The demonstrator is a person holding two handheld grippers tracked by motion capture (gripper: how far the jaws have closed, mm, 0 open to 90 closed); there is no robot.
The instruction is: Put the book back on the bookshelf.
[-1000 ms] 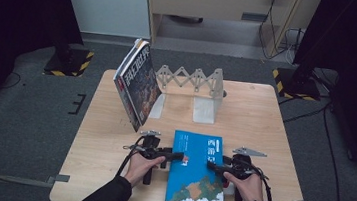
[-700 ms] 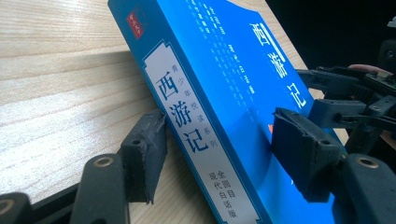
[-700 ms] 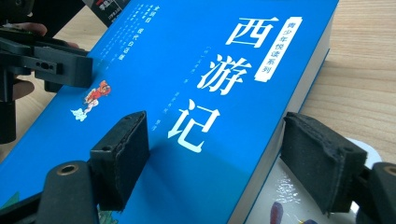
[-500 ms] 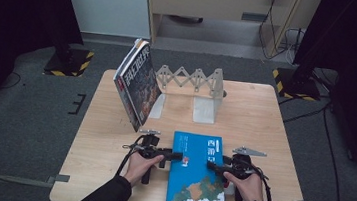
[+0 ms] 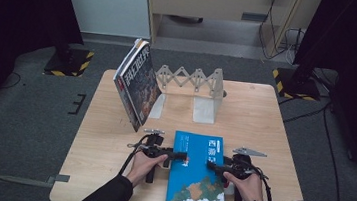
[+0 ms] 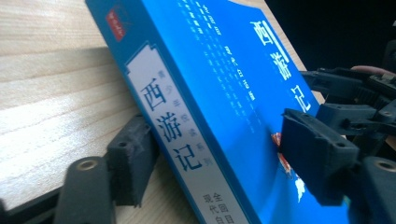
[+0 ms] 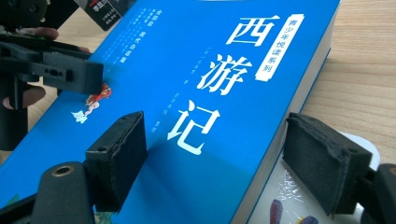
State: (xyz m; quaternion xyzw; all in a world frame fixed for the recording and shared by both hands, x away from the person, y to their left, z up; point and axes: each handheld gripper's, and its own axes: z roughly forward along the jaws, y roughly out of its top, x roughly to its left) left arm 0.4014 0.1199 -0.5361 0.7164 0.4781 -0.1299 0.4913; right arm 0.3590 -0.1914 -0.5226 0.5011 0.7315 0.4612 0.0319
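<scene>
A blue book with white Chinese title characters lies flat near the table's front edge. My left gripper is at its spine side. In the left gripper view the left gripper has one pad against the spine's lower edge and the other on the cover of the blue book. My right gripper is at the opposite side. In the right gripper view the right gripper has one pad on the cover of the blue book and the other against the page edge.
A dark book leans tilted at the left end of a white folding book rack at the back of the wooden table. A white wrapped object lies under the blue book's right edge.
Both grippers have edged inward onto the blue book's sides; the book itself has hardly shifted.
</scene>
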